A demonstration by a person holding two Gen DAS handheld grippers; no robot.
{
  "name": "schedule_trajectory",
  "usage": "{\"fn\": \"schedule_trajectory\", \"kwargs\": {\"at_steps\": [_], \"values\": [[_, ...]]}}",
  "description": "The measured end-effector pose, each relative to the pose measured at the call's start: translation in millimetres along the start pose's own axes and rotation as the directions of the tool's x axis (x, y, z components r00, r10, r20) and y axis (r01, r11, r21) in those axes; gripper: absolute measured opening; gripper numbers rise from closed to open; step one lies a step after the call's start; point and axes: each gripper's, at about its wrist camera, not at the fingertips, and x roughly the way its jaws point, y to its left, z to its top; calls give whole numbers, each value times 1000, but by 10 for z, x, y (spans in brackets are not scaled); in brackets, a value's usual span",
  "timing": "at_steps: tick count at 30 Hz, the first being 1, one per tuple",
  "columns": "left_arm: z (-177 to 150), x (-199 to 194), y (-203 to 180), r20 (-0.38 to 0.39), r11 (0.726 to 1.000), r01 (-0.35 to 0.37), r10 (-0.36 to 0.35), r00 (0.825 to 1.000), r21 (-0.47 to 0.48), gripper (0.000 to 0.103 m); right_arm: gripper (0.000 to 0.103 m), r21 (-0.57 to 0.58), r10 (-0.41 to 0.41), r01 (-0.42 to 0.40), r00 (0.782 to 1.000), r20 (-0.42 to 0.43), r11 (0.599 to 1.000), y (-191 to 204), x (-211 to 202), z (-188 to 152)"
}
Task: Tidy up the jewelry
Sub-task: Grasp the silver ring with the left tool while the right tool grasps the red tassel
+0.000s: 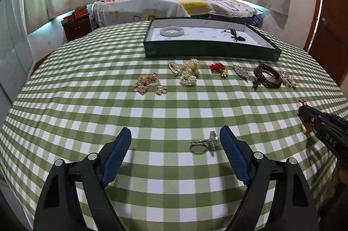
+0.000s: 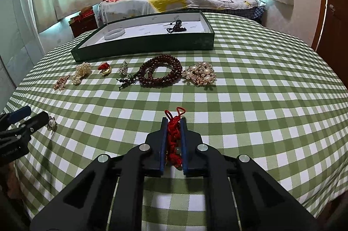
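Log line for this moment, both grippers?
left hand-held gripper: open, at pearl ring | right hand-held gripper: shut on red knotted charm | tray: white bangle, dark cord piece

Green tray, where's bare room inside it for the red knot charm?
The green tray is bare in the middle, between the white bangle and the dark cord piece. The row of jewelry before its front wall, around the brown bead bracelet, is crowded.

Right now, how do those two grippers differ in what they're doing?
The left gripper is wide open and holds nothing, while the right gripper is shut on a red knotted charm. A pearl ring lies on the cloth between the left one's fingers; nothing lies under the right's. Both are black with blue pads, over the green checked tablecloth.
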Motion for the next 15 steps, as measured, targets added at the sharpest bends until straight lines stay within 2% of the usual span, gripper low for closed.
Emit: {"fn": "schedule_trajectory", "kwargs": {"at_steps": [10, 15], "values": [[-10, 58, -69, -21, 999, 36, -35, 999, 14, 80, 11, -1, 1, -1, 1000, -1, 1000, 17, 5, -8], [-24, 105, -85, -45, 998, 57, -56, 997, 15, 66, 11, -2, 1, -1, 1000, 0, 1000, 15, 6, -7]]}}
